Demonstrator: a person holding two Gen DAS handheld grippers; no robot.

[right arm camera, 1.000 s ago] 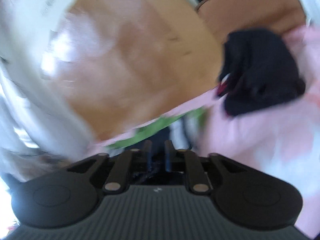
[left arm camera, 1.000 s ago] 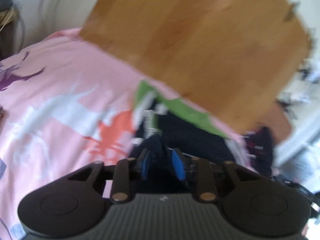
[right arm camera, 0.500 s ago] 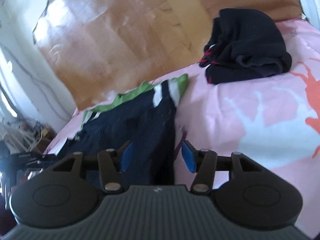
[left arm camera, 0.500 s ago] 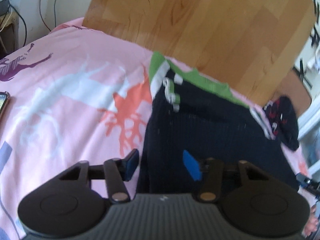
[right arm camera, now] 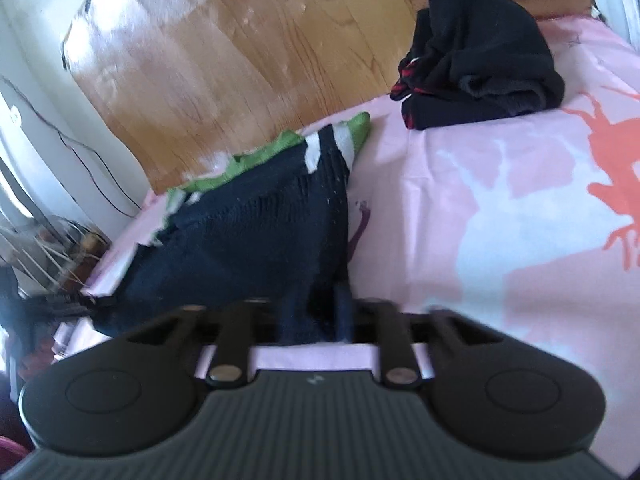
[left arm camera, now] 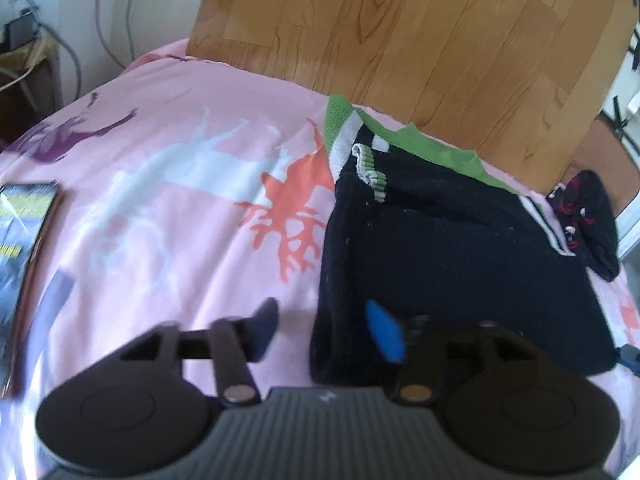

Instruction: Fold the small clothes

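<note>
where lying flat on pink bedsheet: navy sweater (green-and-white trim). left gripper: spread wide, holding nothing. right gripper: pinched tight on sweater's near edge.

right tongs newly clamped on sweater

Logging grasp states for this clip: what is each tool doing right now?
Left tool: open, holding nothing, over the near edge of the navy knit sweater with green and white trim.
Right tool: closed on the sweater's near edge.
</note>
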